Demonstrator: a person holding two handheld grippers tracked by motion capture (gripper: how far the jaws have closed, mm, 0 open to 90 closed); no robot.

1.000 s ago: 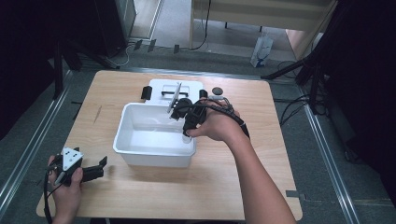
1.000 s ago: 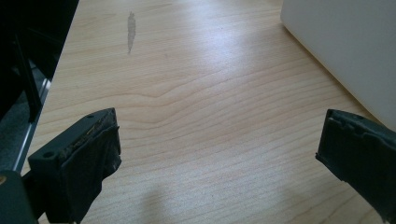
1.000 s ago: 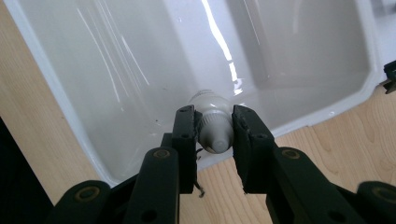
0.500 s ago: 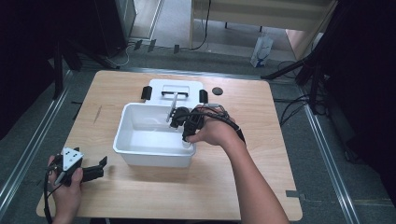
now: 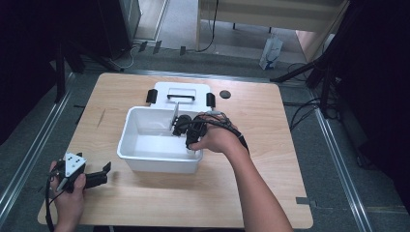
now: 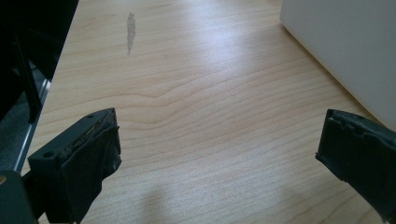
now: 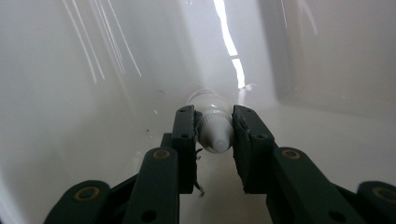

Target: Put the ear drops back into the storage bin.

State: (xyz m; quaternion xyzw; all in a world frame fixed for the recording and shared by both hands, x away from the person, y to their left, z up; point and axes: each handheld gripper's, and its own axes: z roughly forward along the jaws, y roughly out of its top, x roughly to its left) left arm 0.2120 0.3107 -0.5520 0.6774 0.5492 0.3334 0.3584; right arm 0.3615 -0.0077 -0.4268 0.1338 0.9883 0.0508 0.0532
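My right gripper is shut on a small white bottle, gripping it at the neck, with its white cap toward the camera. The bottle lies low inside the white tub, near a corner of the floor. From above, the right gripper reaches down into the right half of the tub, and the hand covers the bottle. At the table's near left corner my left gripper is held open with nothing in it. Its jaws stand wide apart over bare wood.
The tub's white lid, with black clips and a black handle, lies flat behind the tub. A small black disc rests to the lid's right. The tub's outer wall is close on the left gripper's right. A grey smudge marks the wood.
The right hand has come from over the tub's back rim toward me and down into the tub, with the gripper lower inside it. The left gripper has stayed put.
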